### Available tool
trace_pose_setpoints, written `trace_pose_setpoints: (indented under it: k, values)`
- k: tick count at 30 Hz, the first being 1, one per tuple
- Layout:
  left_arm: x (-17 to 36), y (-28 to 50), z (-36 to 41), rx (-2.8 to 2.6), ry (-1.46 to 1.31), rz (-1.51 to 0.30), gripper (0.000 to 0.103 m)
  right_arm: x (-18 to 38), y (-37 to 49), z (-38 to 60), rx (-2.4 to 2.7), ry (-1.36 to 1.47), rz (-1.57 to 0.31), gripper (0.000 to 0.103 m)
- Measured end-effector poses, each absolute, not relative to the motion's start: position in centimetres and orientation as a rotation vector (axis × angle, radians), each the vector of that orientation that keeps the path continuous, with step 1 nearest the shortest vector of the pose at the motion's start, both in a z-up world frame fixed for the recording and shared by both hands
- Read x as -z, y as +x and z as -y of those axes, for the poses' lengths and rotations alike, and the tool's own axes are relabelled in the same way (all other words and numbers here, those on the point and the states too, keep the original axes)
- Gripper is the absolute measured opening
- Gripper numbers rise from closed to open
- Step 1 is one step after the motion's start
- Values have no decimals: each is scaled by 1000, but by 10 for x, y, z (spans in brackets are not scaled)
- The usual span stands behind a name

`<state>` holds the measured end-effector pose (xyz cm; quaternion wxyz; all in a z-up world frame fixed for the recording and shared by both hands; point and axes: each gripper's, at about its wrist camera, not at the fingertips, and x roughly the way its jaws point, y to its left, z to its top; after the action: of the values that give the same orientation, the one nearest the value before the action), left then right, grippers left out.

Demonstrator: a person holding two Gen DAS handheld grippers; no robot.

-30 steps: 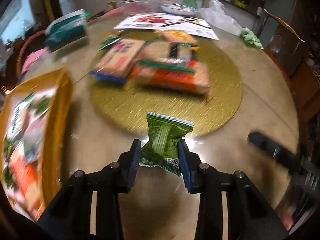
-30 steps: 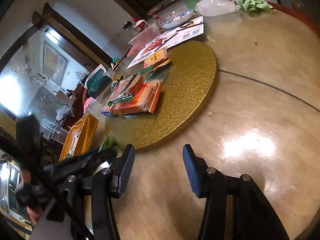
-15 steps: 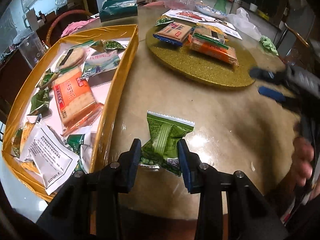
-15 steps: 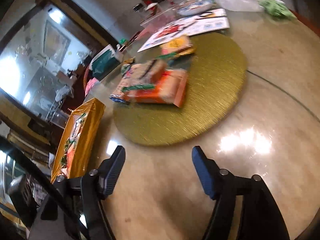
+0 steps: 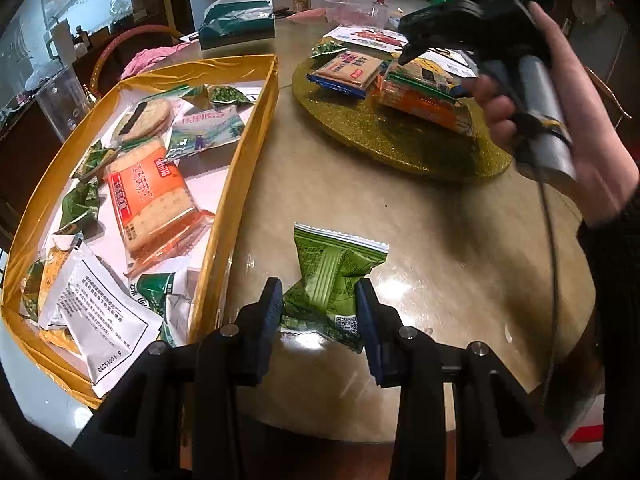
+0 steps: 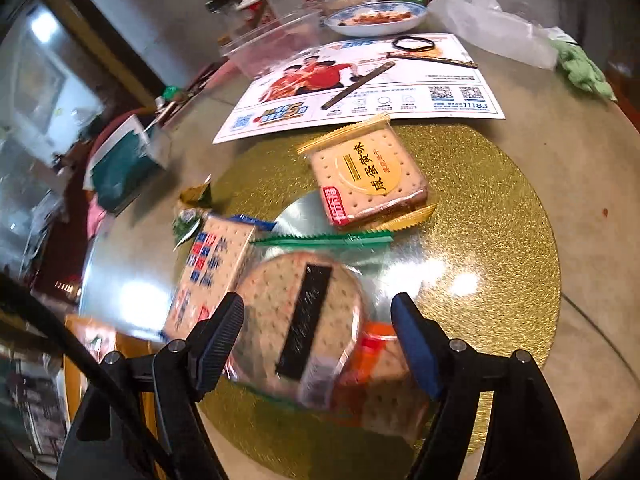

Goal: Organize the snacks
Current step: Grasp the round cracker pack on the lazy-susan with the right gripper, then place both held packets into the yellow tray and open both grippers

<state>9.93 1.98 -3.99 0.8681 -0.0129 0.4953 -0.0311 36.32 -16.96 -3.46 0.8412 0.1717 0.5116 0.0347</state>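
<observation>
Left wrist view: the left hand-held gripper point(image 5: 318, 312) is clamped on a green snack packet point(image 5: 330, 280), its pads pressing the packet's lower sides above the bare table point(image 5: 340, 184) near the table's front edge. Just left of the packet sits a yellow tray point(image 5: 236, 168) at the table's left edge, loaded with wrapped snacks: an orange cracker pack point(image 5: 154, 200), a round biscuit pack point(image 5: 150, 118), a white sachet point(image 5: 96, 316) and several small green packets. Toward the far side lies a round gold mat point(image 5: 400, 136) bearing a blue-edged cracker pack point(image 5: 348, 72) and an orange-wrapped stack point(image 5: 424, 98). A person's right hand point(image 5: 560, 112), dark sleeve at the wrist, holds the other tool over the mat's right side.

Right wrist view: the right hand-held gripper point(image 6: 318, 328) hangs over the gold mat point(image 6: 500, 240) with its jaws opening, fingers wide apart and pressing on nothing. Between them, below, lies a round cracker pack point(image 6: 300, 316) with a dark label, resting on an orange pack point(image 6: 380, 380). A blue-printed cracker pack point(image 6: 208, 272) lies to its left, a yellow-labelled square cracker pack point(image 6: 368, 176) farther back on the mat. Beyond the mat, a printed leaflet point(image 6: 360, 88) and a plate point(image 6: 376, 18) sit near the table's far edge.
</observation>
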Motion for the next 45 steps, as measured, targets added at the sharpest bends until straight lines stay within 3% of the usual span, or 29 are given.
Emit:
trace_pose_setpoints:
  k: [9,13,20,29,37,45]
  values:
    - [40,99,-20,70,-24,-1034,40,40,381,135,-34,216,-1097,79]
    - [40,98,-19,63,-16,-1029,40,38,368,138,-27,156,-1066,75]
    - [41,97,-17,45,2,-1023,42,14,296,177,-194,219,-955,75]
    - [42,95,-13,12,23,-1013,40,32,183,197,-449,305,-915,75]
    - [4,62,-39,59,-203,-930,39,10,161,184,-576,306,-871,75]
    - [-35,45,-89,-21,-258,-847,39,-11,151,133,-728,236,-829,75]
